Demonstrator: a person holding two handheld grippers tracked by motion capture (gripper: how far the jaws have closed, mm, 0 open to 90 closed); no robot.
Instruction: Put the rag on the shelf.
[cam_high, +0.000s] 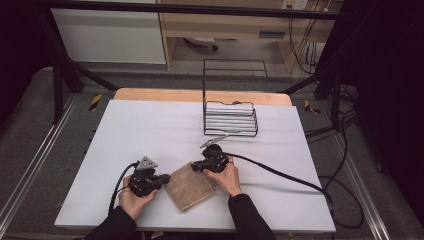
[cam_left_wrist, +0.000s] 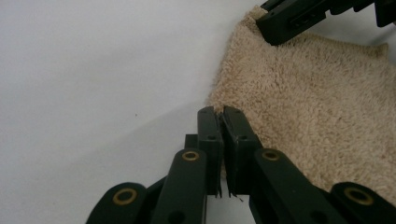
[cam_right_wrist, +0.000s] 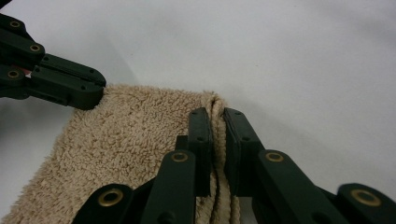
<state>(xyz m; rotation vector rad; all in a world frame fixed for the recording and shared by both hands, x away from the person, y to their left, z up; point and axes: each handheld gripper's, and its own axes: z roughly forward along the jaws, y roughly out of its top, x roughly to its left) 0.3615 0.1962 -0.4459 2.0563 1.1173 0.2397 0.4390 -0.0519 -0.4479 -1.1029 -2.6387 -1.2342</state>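
A folded beige towel (cam_high: 191, 189) lies on the white table (cam_high: 150, 130) near its front edge. My left gripper (cam_high: 166, 179) is at the towel's left corner. In the left gripper view its jaws (cam_left_wrist: 219, 111) are shut on that corner of the towel (cam_left_wrist: 317, 102), with the other gripper (cam_left_wrist: 289, 18) at the far corner. My right gripper (cam_high: 195, 166) holds the towel's upper corner. In the right gripper view its jaws (cam_right_wrist: 217, 112) are shut on the towel's doubled edge (cam_right_wrist: 140, 130), and the left gripper (cam_right_wrist: 65, 86) shows at the neighbouring corner.
A black wire rack (cam_high: 230, 118) stands at the back middle of the table, a short way beyond my right gripper. A black cable (cam_high: 280, 172) trails from the right gripper across the table to the right edge.
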